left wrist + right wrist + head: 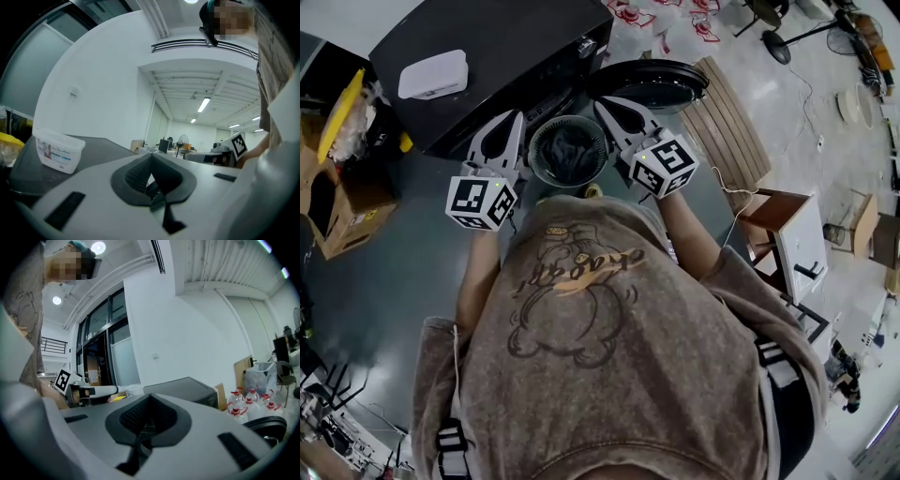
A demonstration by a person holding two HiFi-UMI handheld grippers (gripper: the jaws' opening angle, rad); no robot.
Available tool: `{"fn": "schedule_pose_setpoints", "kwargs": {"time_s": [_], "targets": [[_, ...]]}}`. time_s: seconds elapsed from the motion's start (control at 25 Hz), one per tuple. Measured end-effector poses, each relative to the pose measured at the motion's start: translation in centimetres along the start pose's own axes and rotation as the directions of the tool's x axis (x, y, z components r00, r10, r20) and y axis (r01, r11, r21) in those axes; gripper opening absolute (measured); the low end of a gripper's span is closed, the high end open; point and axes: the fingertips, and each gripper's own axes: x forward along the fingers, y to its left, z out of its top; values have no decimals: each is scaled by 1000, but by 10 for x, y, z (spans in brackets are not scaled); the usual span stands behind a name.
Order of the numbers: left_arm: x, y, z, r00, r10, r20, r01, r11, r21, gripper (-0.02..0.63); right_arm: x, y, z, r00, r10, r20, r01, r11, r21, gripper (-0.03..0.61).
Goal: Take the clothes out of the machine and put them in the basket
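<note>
A black machine (502, 47) stands ahead of me, its round door (652, 82) swung open to the right. In front of it sits a round grey-rimmed basket (536, 159) with dark clothes (570, 152) inside. My left gripper (515, 118) is just left of the rim and my right gripper (603, 102) just right of it. Whether either touches the basket I cannot tell. In the left gripper view the left gripper (150, 156) is shut with nothing between its tips. The right gripper (149, 397) is shut and empty too, pointing at the machine (187, 390).
A white plastic box (433, 73) lies on the machine's top, also seen as the box (58, 149). A cardboard box (342, 211) with yellow stuff stands at the left. A slatted wooden bench (733, 127) and a small wooden table (792, 234) are at the right. Water bottles (253, 401) stand beyond.
</note>
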Motion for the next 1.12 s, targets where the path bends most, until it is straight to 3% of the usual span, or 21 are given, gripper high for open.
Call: {"fn": "schedule_pose_setpoints", "kwargs": {"time_s": [1.12], "targets": [[-9, 5, -3, 999, 48, -9, -48, 998, -31, 8, 4, 1, -1, 1000, 12, 8, -12, 1000, 6, -5]]}}
